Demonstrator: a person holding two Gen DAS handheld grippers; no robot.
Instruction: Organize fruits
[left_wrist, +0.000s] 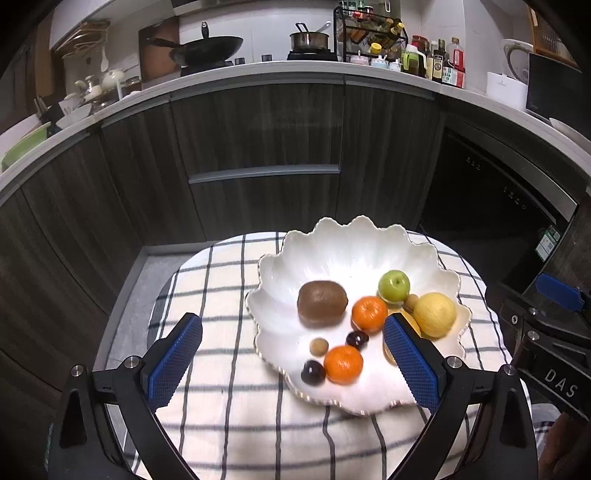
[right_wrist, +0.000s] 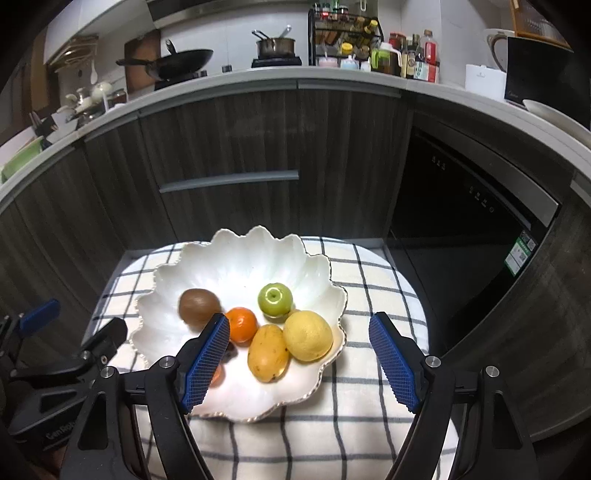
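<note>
A white scalloped bowl (left_wrist: 332, 251) (right_wrist: 236, 258) sits on a checked cloth. It holds a brown kiwi (left_wrist: 322, 303) (right_wrist: 198, 305), a green apple (left_wrist: 394, 286) (right_wrist: 274, 298), two oranges (left_wrist: 369, 313) (left_wrist: 343, 364), a yellow lemon (left_wrist: 434, 314) (right_wrist: 307, 335), a mango (right_wrist: 268, 352), two dark plums (left_wrist: 357, 339) (left_wrist: 313, 373) and small brown fruits (left_wrist: 318, 347). My left gripper (left_wrist: 293, 363) is open and empty, held above the bowl's near left edge. My right gripper (right_wrist: 299, 363) is open and empty, held above the bowl's near right side.
The checked cloth (left_wrist: 229, 413) (right_wrist: 369, 424) covers a small table in front of dark kitchen cabinets (left_wrist: 258, 147). A dark oven (right_wrist: 461, 221) stands at the right. The counter above holds a wok (left_wrist: 212, 46), a pot and bottles.
</note>
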